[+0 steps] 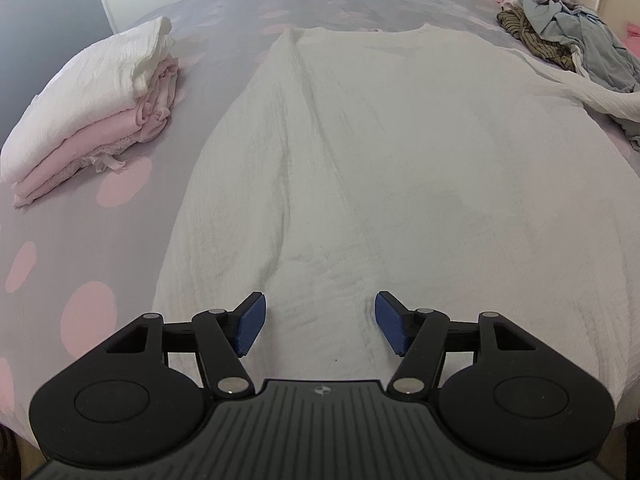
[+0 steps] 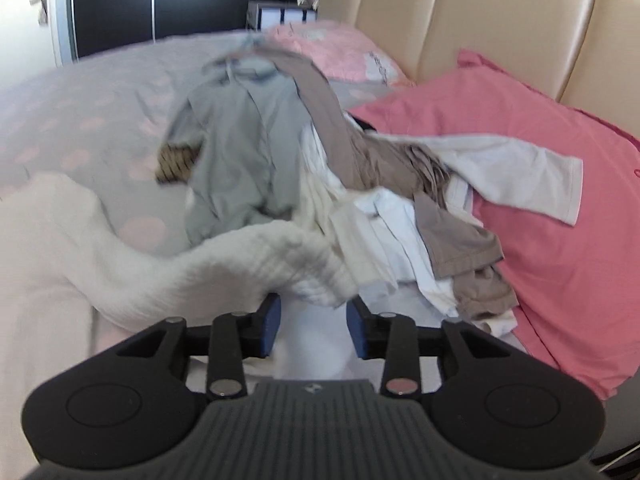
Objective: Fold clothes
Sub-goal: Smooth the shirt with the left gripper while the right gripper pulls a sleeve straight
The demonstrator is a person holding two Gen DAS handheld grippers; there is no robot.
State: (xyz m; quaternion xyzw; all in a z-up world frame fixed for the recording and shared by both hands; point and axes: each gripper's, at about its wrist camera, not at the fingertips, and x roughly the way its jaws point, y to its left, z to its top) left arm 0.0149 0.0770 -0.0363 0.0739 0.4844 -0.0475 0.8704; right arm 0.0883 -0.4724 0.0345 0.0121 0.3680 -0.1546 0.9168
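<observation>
A white crinkled garment [image 1: 400, 168] lies spread flat on the bed, neckline at the far end. My left gripper [image 1: 320, 308] hovers over its near hem, jaws apart, with nothing pinched between the blue pads [image 1: 252, 328]. The garment's right sleeve [image 1: 600, 100] stretches toward the clothes pile. In the right wrist view that sleeve [image 2: 280, 264] drapes across just beyond my right gripper [image 2: 314, 312]. White cloth shows in the gap between its jaws, which stand apart, and the pads do not press on it.
A folded stack of white and pink clothes [image 1: 100, 112] sits at the left. A heap of unfolded grey, tan and white clothes [image 2: 320, 168] lies by the pink pillow [image 2: 540, 220] and beige headboard [image 2: 500, 20]. The bedsheet [image 1: 80, 260] is grey with pink dots.
</observation>
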